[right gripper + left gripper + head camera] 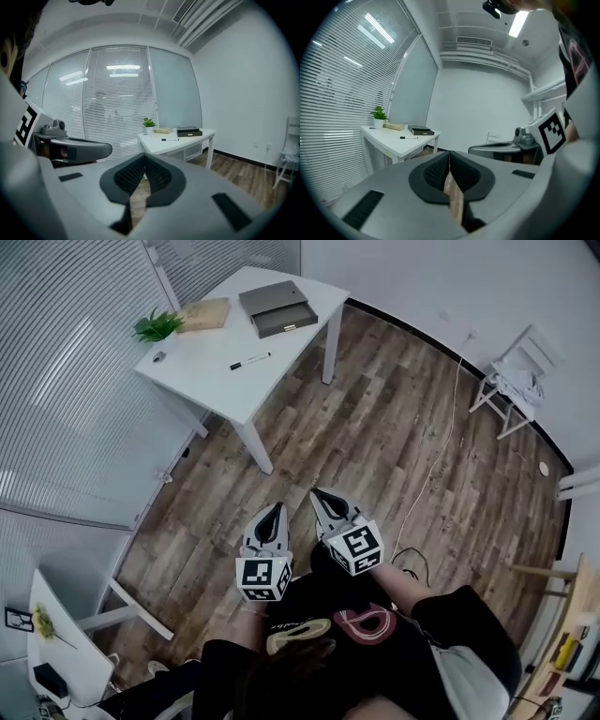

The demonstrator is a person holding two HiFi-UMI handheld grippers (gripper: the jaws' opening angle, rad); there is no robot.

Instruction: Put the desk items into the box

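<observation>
While the left gripper [275, 512] and right gripper [322, 498] hang closed and empty, nothing looks boxed yet (the pen [250, 360] lies on the table [216, 381]).

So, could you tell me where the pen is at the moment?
In the head view the pen lies on the white desk at upper left, just below the grey box and right of the plant.

White desk [211, 385], standing ahead of you on the wood-plank floor [375, 446]. On its top you see a small potted plant [157, 326], a tan flat block [205, 314] just beside it, a dark grey box [277, 307], a black marker [250, 360] lying alone mid-desk, and a small grey object [159, 357] near the plant.
</observation>
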